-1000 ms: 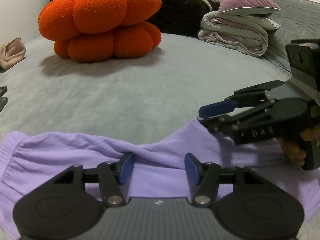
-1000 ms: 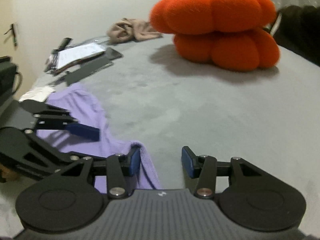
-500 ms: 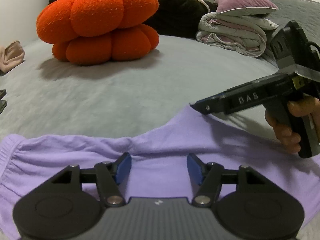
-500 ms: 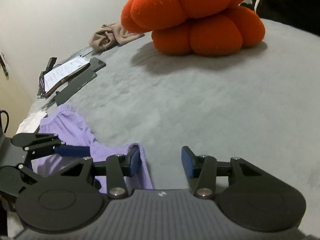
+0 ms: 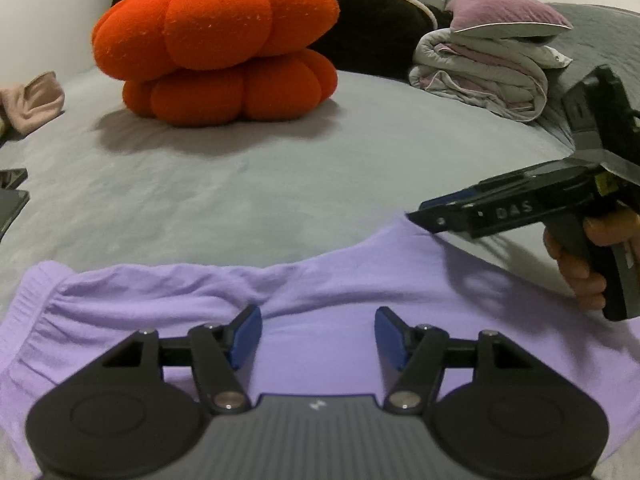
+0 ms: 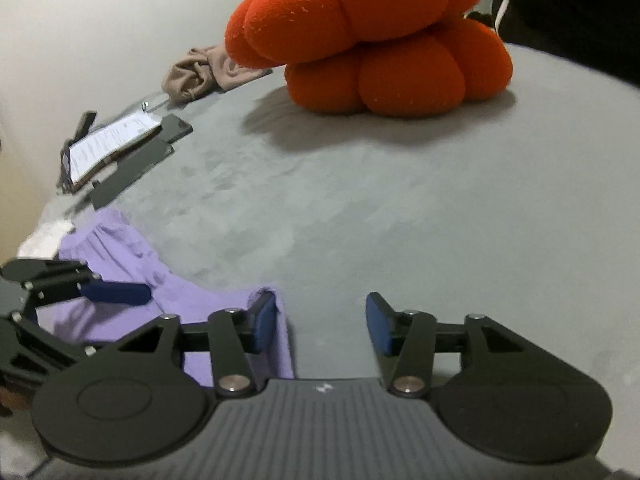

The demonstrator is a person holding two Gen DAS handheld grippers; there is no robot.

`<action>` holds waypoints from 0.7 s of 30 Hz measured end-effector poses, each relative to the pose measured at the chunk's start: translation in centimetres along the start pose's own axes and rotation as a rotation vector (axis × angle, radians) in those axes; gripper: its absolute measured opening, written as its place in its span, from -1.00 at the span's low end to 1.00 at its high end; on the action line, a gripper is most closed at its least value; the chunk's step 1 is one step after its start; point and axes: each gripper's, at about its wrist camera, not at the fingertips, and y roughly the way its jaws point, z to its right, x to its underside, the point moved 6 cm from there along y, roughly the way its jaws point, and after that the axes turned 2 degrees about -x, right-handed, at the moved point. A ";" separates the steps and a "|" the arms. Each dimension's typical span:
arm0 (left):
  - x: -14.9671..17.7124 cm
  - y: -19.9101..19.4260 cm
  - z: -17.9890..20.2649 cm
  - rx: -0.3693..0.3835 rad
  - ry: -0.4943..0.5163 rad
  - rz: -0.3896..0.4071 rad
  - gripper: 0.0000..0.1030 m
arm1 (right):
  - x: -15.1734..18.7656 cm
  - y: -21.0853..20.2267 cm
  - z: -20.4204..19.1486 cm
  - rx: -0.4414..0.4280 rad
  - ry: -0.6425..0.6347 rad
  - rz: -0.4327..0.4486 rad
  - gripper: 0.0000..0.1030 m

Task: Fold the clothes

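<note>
A lilac garment [image 5: 328, 300] lies spread across the near part of the grey bed [image 5: 248, 184], its gathered waistband at the left. My left gripper [image 5: 318, 334] is open and empty just above the garment's middle. My right gripper [image 6: 321, 324] is open and empty at the garment's far right corner [image 6: 264, 300], its left finger beside the cloth edge. The right gripper also shows in the left wrist view [image 5: 424, 216], seen side-on over that corner. The left gripper shows in the right wrist view [image 6: 116, 292].
A big orange pumpkin cushion [image 5: 216, 48] sits at the back of the bed. Folded quilts with a mauve pillow [image 5: 492, 60] and a black bundle [image 5: 372, 28] lie behind. A beige cloth [image 6: 204, 72], papers and dark flat items [image 6: 120, 148] lie at the left edge.
My right gripper has swung from facing across the garment to lying side-on over its far right corner. My left gripper has stayed open over the cloth, edging slightly back.
</note>
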 end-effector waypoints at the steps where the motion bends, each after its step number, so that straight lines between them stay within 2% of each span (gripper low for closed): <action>1: 0.0 0.0 -0.1 -0.003 0.000 -0.001 0.25 | 0.0 -0.1 0.0 0.013 -0.015 0.001 0.21; 5: 0.0 0.1 -0.3 -0.013 0.000 -0.007 0.26 | 0.0 -0.3 0.3 0.043 -0.041 0.011 0.23; 8: -0.1 0.1 -0.7 -0.009 -0.016 -0.009 0.26 | -0.4 -1.5 1.8 0.123 0.010 0.083 0.24; 10: -0.1 0.1 -0.7 -0.008 -0.019 -0.008 0.26 | 0.0 -1.8 2.1 0.120 0.020 0.068 0.24; 13: 0.0 0.1 -0.6 -0.011 -0.017 -0.008 0.26 | 0.4 -2.7 1.3 0.131 -0.046 0.072 0.24; 15: 0.0 0.1 -0.6 -0.011 -0.019 -0.007 0.27 | 0.5 -3.4 0.6 0.105 -0.071 0.078 0.24; 16: 0.0 0.1 -0.6 -0.011 -0.020 -0.007 0.27 | 0.6 -3.7 0.2 0.090 -0.091 0.075 0.17; 17: 0.0 0.1 -0.6 -0.011 -0.022 -0.006 0.27 | 0.6 -3.8 -0.3 0.075 -0.112 0.068 -0.10; 18: 0.0 0.1 -0.6 -0.011 -0.023 -0.005 0.27 | 0.8 -3.6 -0.9 0.063 -0.139 0.047 -0.20; 21: -0.1 0.1 -0.6 -0.010 -0.028 -0.004 0.28 | 1.3 -2.9 -2.6 0.016 -0.214 0.003 -0.31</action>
